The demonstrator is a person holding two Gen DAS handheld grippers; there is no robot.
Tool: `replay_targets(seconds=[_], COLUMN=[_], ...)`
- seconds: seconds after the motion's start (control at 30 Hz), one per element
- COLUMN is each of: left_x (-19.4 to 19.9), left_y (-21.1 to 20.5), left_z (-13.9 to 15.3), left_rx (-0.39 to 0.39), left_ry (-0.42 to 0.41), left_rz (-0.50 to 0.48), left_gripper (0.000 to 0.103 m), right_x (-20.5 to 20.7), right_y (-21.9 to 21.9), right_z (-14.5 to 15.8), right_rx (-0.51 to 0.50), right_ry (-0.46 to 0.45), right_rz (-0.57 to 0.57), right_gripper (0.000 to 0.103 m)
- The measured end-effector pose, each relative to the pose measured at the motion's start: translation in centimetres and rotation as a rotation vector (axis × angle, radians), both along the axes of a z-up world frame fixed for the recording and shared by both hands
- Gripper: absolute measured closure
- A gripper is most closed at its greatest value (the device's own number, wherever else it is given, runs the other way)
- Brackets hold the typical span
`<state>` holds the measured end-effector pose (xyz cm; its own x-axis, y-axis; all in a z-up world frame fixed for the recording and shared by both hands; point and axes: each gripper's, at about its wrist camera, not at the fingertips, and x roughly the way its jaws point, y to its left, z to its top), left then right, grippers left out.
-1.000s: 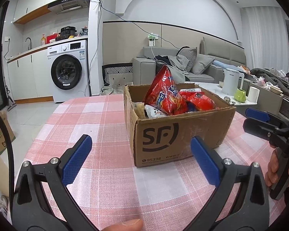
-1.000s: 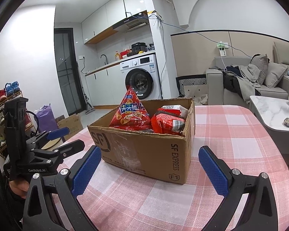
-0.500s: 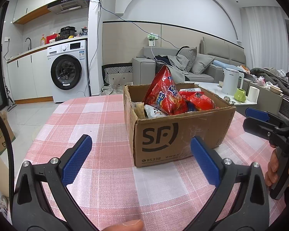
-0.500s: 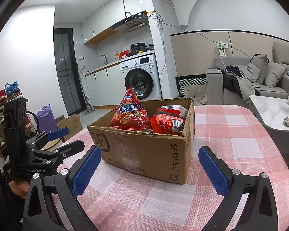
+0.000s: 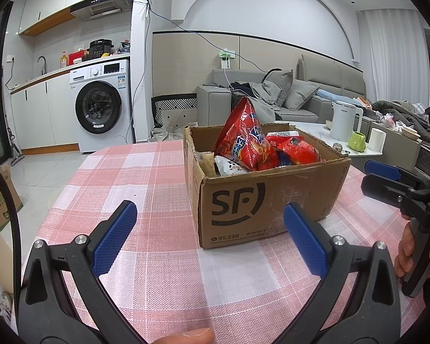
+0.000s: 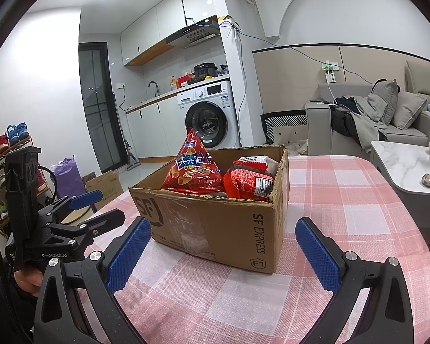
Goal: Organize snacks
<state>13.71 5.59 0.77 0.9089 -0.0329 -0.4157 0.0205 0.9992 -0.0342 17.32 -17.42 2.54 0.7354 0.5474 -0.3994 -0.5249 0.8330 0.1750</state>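
1. Checked tablecloth holds the box; snack bags all sit inside, tall red one upright.
2. No snacks loose on cloth, so either sorted already or awaiting unpacking; I can't tell which.
3. My left gripper & right gripper: both spread wide, holding nothing, hovering just short of the box.

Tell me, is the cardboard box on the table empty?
No, the cardboard box holds several red snack bags.

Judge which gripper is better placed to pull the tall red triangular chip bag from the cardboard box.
Marginally left. The left gripper faces the tall red triangular chip bag with only the brown cardboard box wall between. The right gripper is open too, comparably near.
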Motion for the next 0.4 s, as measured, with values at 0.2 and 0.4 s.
replay_targets(seconds=[0.2, 0.4], left_x=[0.03, -0.07], left_y=[0.00, -0.01], left_z=[-0.02, -0.06], left_rx=[0.000, 0.001], left_ry=[0.000, -0.005], left_rz=[0.000, -0.006], left_gripper=[0.001, 0.001], right_x=[0.05, 0.08], right_y=[0.01, -0.12], right_z=[-0.06, -0.16], right_rx=[0.000, 0.000], right_ry=[0.002, 0.003], right_rz=[-0.002, -0.001], right_gripper=[0.000, 0.000])
